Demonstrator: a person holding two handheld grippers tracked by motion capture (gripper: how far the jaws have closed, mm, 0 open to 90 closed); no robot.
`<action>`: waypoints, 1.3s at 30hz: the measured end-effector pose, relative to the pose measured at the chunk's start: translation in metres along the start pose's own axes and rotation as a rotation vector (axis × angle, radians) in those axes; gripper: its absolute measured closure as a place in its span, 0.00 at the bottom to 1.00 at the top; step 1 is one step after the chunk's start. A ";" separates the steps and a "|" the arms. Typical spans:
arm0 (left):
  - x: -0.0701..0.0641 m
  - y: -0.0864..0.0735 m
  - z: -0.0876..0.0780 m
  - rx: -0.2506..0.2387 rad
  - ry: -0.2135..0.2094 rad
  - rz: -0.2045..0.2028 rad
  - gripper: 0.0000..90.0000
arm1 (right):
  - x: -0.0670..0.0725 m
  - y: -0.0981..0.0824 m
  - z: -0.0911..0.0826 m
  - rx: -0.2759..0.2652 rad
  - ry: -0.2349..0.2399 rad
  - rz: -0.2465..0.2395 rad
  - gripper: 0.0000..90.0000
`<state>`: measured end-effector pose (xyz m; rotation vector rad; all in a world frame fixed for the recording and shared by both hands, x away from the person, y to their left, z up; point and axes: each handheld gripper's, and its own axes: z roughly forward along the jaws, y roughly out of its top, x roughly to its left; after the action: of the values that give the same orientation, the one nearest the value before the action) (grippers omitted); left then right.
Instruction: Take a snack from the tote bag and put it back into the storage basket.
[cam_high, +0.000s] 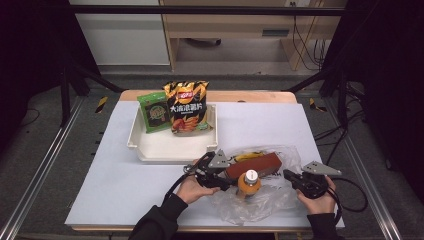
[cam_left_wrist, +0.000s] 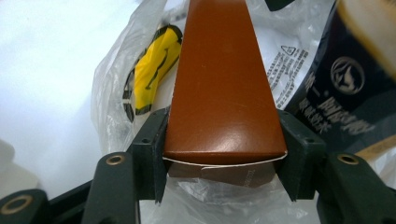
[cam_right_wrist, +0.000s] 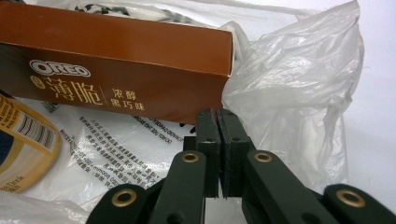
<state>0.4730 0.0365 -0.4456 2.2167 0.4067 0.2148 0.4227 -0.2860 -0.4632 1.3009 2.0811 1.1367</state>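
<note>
The brown Oreo box (cam_high: 254, 166), at lower centre of the high view inside the clear plastic bag (cam_high: 260, 200), sits clamped in your left gripper (cam_left_wrist: 224, 154) while your right gripper (cam_right_wrist: 218, 154) pinches the bag's film shut; next, draw it out toward the white tray (cam_high: 150, 150).

The brown Oreo box (cam_left_wrist: 224, 88) is long and narrow with white lettering on its side, closed, and held lengthwise across the mouth of the clear plastic bag (cam_high: 260, 200). That bag lies crumpled and open, and an orange bottle (cam_high: 248, 183) with a white cap stands just in front of the box.
</note>
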 end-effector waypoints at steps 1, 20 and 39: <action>0.000 0.000 0.000 0.009 -0.001 -0.003 0.47 | 0.000 0.000 0.000 -0.001 0.000 -0.001 0.98; 0.002 0.029 0.012 0.040 0.005 0.029 0.45 | 0.001 0.002 -0.002 -0.014 0.014 0.004 0.95; 0.000 0.025 0.025 0.134 -0.010 0.055 0.43 | 0.001 0.002 -0.002 -0.016 0.015 0.004 0.93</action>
<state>0.4857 0.0044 -0.4418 2.3616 0.3643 0.2105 0.4222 -0.2852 -0.4602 1.2937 2.0771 1.1657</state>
